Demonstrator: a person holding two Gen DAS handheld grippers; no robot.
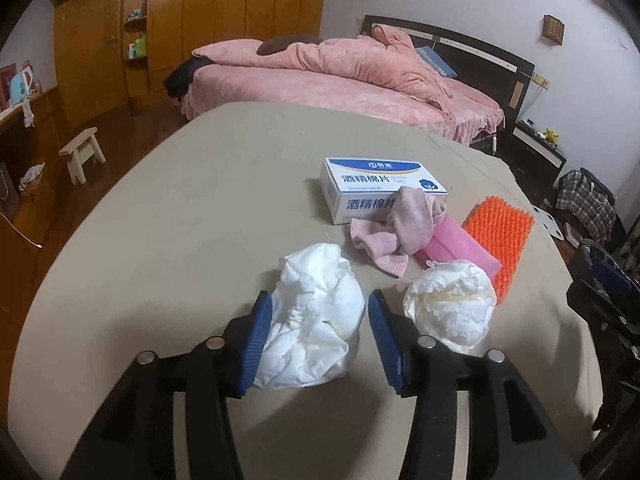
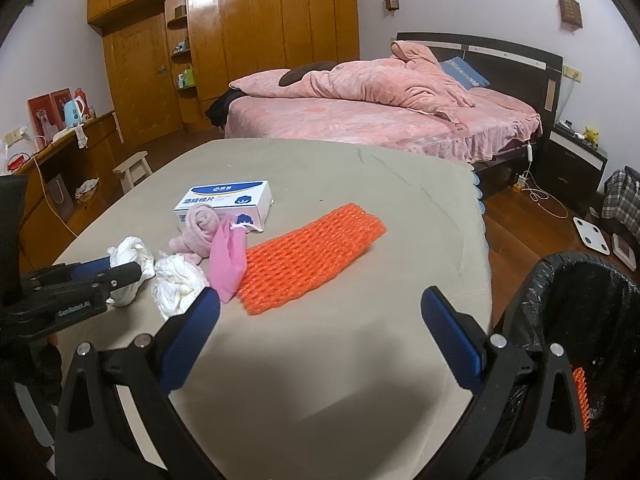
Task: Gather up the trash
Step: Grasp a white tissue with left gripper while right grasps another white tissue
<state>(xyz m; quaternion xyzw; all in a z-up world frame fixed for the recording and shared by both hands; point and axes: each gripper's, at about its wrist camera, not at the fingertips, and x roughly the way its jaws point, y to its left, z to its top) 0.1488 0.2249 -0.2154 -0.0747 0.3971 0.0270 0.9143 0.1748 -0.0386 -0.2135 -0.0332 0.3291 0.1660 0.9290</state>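
Note:
A crumpled white tissue wad (image 1: 316,320) lies on the beige-covered table (image 1: 180,220) between the blue pads of my left gripper (image 1: 320,300). The left pad touches it and a narrow gap shows at the right pad, so the gripper is open around it. The right wrist view shows this gripper (image 2: 124,270) low at the left beside the same wad (image 2: 130,254). A second white wad (image 1: 448,308) (image 2: 176,284) sits just to the right. My right gripper (image 2: 320,298) stands wide open over bare cloth with nothing between its fingers.
An orange foam net (image 2: 308,252), a pink pouch (image 2: 228,256), a pink sock (image 2: 198,228) and a white-and-blue box (image 2: 228,200) lie beyond the wads. A black-bagged bin (image 2: 580,312) stands off the table's right edge with an orange piece (image 2: 580,400) inside.

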